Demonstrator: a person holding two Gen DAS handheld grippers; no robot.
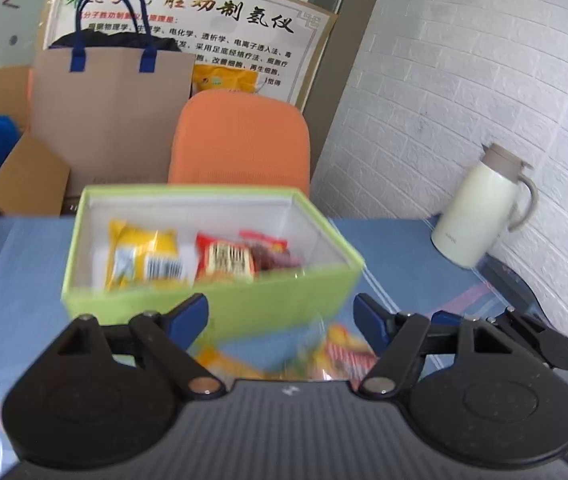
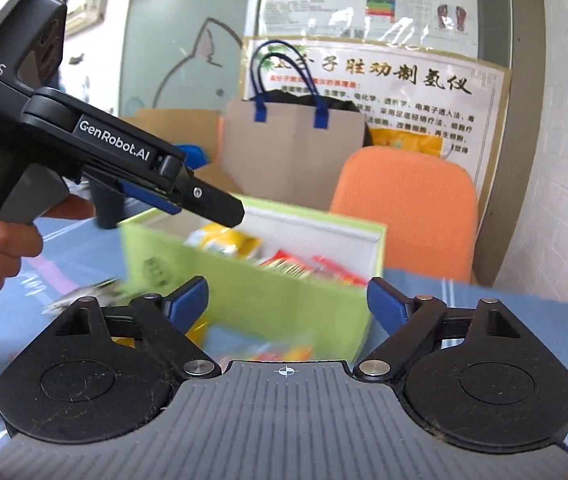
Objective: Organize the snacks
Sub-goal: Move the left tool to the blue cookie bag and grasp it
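Both tools stand released: left tool (image 1: 280, 320), right tool (image 2: 287, 304). 3 crinkly foil snack packets (image 1: 200, 258) lie inside the lime-green cardboard box (image 1: 284, 304) on the blue-clothed desk (image 1: 400, 264). Packets are probably light, soft and slippery; pinch a sealed edge

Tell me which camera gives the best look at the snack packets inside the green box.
The left wrist view: it looks down into the green box, showing a yellow packet and a red packet side by side. The right wrist view sees the box from lower, so its near wall hides most of the packets.
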